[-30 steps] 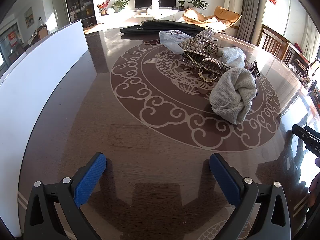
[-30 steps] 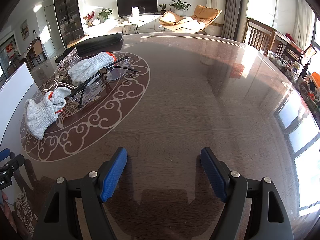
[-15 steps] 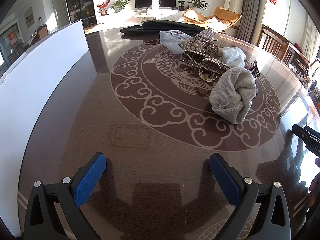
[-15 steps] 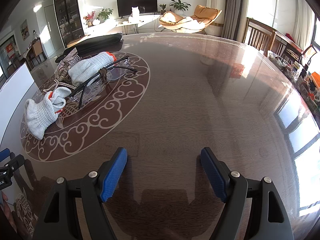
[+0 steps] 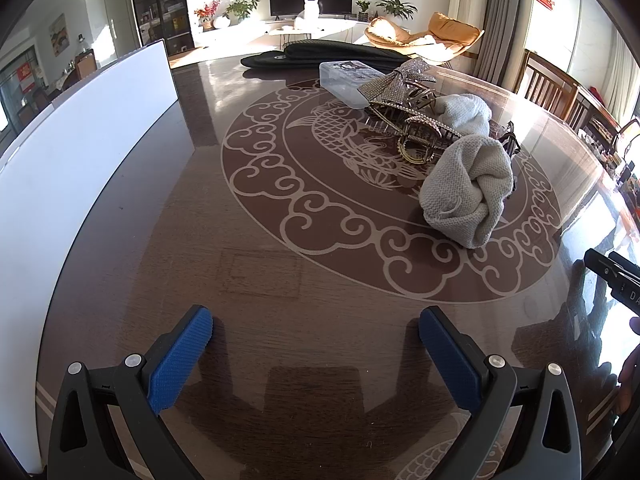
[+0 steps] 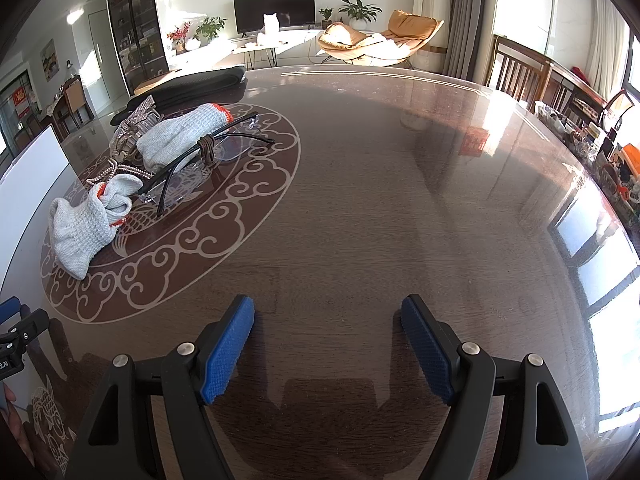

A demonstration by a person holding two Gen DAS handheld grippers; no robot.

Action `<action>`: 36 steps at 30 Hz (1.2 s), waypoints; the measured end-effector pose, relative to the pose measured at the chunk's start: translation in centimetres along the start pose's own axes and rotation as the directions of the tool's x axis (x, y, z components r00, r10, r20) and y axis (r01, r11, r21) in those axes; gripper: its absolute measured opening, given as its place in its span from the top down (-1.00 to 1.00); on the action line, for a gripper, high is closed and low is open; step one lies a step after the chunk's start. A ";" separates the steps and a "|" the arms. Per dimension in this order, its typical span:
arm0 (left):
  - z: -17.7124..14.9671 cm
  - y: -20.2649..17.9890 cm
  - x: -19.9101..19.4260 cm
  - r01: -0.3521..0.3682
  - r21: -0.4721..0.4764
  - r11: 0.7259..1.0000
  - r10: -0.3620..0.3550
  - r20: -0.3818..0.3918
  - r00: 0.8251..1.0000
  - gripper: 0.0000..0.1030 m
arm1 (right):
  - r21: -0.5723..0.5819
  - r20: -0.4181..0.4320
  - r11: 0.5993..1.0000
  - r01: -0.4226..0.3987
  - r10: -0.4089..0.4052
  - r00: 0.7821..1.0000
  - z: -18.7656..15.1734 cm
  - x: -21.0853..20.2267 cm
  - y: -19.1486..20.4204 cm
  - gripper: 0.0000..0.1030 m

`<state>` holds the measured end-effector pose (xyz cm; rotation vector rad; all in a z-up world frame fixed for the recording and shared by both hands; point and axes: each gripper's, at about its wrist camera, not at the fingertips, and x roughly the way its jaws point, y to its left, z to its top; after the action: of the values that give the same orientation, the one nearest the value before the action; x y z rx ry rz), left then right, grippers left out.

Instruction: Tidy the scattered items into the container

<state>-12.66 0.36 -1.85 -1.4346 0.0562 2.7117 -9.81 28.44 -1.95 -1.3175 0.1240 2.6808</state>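
Observation:
A heap of items lies on the table's round pattern. It holds a crumpled grey knit glove [image 5: 468, 192] [image 6: 82, 228], a second grey glove [image 5: 466, 110] [image 6: 182, 132], bronze hair claws [image 5: 420, 136], a rhinestone bow clip [image 5: 394, 76] and black-framed clear glasses [image 6: 200, 164]. A clear plastic container [image 5: 346, 80] stands just behind the heap. My left gripper [image 5: 316, 324] is open and empty, low over the table, short of the heap. My right gripper [image 6: 328, 314] is open and empty, to the right of the heap.
A white board [image 5: 76, 140] stands along the table's left edge. A black flat bag [image 5: 328, 50] lies at the far edge. Wooden chairs [image 6: 520, 76] stand at the right side. Each gripper shows at the edge of the other's view.

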 end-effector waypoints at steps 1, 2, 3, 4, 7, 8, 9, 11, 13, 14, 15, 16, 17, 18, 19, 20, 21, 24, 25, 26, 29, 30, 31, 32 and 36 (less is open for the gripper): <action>0.0 0.0 0.0 0.001 0.000 1.000 -0.001 0.000 1.000 -1.00 | 0.000 0.000 1.000 0.000 0.000 1.000 0.0 0.0 0.0 -0.51; 0.0 0.0 0.0 0.001 0.000 1.000 -0.001 0.000 1.000 -1.00 | 0.000 0.000 1.000 0.000 0.000 1.000 0.0 0.0 0.0 -0.51; 0.0 0.0 0.0 0.001 0.000 1.000 -0.001 0.000 1.000 -1.00 | 0.000 0.000 1.000 0.000 0.000 1.000 0.0 0.0 0.0 -0.51; 0.0 0.0 0.0 0.001 0.000 1.000 -0.001 0.000 1.000 -1.00 | 0.000 0.000 1.000 0.000 0.000 1.000 0.0 0.0 0.0 -0.51; 0.0 0.0 0.0 0.001 0.000 1.000 -0.001 0.000 1.000 -1.00 | 0.000 0.000 1.000 0.000 0.000 1.000 0.0 0.0 0.0 -0.51; 0.0 0.0 0.0 0.001 0.000 1.000 -0.001 0.000 1.000 -1.00 | 0.000 0.000 1.000 0.000 0.000 1.000 0.0 0.0 0.0 -0.51; 0.0 0.0 0.0 0.003 0.000 1.000 -0.003 0.000 1.000 -1.00 | 0.000 0.000 1.000 0.000 0.000 1.000 0.0 0.0 0.0 -0.51; -0.1 0.1 0.0 0.013 0.004 1.000 -0.013 0.000 1.000 -1.00 | 0.000 0.000 1.000 0.000 0.000 1.000 0.0 0.0 0.0 -0.51; -0.3 0.4 -0.5 0.055 0.002 0.999 -0.055 0.011 0.998 -1.00 | 0.000 0.000 1.000 0.000 0.000 1.000 0.0 0.0 0.0 -0.51; -0.5 0.7 -0.8 0.098 -0.004 0.995 -0.098 0.023 0.995 -1.00 | 0.000 0.000 1.000 0.000 0.000 1.000 0.0 0.0 0.0 -0.51; -0.6 0.7 -1.1 0.151 -0.001 0.988 -0.151 0.030 0.988 -1.00 | 0.000 0.000 1.000 0.000 0.000 1.000 0.0 0.0 0.0 -0.51; -0.6 0.6 -1.4 0.191 0.014 0.982 -0.191 0.033 0.981 -1.00 | 0.000 0.000 1.000 0.000 0.000 1.000 0.0 0.0 0.0 -0.51; -0.4 0.1 -1.8 0.199 0.041 0.979 -0.200 0.038 0.979 -1.00 | 0.000 0.000 1.000 0.000 0.000 1.000 0.0 0.0 0.0 -0.51; -0.1 -0.6 -2.2 0.189 0.080 0.979 -0.193 0.048 0.980 -1.00 | 0.000 0.000 1.000 0.000 0.000 1.000 0.0 0.0 0.0 -0.51; 0.4 -1.6 -2.6 0.179 0.127 0.976 -0.188 0.059 0.980 -1.00 | 0.000 0.000 1.000 0.000 0.000 1.000 0.0 0.0 0.0 -0.51; 1.0 -2.6 -2.8 0.176 0.177 0.968 -0.190 0.062 0.980 -1.00 | 0.000 0.000 1.000 0.000 0.000 1.000 0.0 0.0 0.0 -0.51; 1.6 -3.7 -2.7 0.182 0.223 0.958 -0.198 0.052 0.979 -1.00 | 0.000 0.000 1.000 0.000 0.000 1.000 0.0 0.0 0.0 -0.51; 3.2 -6.7 -1.6 0.242 0.339 0.909 -0.245 -0.033 0.969 -1.00 | 0.000 0.000 1.000 0.000 0.000 1.000 0.0 0.0 0.0 -0.51; 3.6 -7.5 -1.3 0.237 0.369 0.899 -0.240 -0.039 0.970 -1.00 | 0.000 0.000 1.000 0.000 0.000 1.000 0.0 0.0 0.0 -0.51; 3.9 -8.1 -1.0 0.217 0.392 0.894 -0.223 -0.033 0.974 -1.00 | 0.000 0.000 1.000 0.000 0.000 1.000 0.0 0.0 0.0 -0.51; 5.5 -8.7 0.4 0.170 0.393 0.904 -0.174 -0.026 0.984 -1.00 | 0.000 0.000 1.000 -0.001 0.001 1.000 0.0 0.0 0.0 -0.51; 6.1 -8.7 0.9 0.173 0.376 0.910 -0.174 -0.031 0.984 -1.00 | 0.000 0.000 1.000 -0.001 0.001 1.000 0.0 0.0 0.0 -0.51; 6.6 -8.5 1.4 0.181 0.355 0.917 -0.180 -0.036 0.983 -1.00 | 0.000 0.000 1.000 -0.001 0.001 1.000 0.0 0.0 0.0 -0.51; 7.1 -8.3 1.9 0.188 0.334 0.924 -0.184 -0.043 0.982 -1.00 | -0.001 0.000 1.000 0.001 -0.001 1.000 0.0 0.0 0.0 -0.51; 8.3 -7.6 3.9 0.199 0.258 0.945 -0.183 -0.084 0.980 -1.00 | -0.001 0.000 1.000 0.001 -0.001 1.000 0.0 0.0 0.1 -0.51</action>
<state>-21.03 8.70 -0.36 -1.3636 0.2598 2.3997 -9.79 28.39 -1.94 -1.3178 0.1218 2.6799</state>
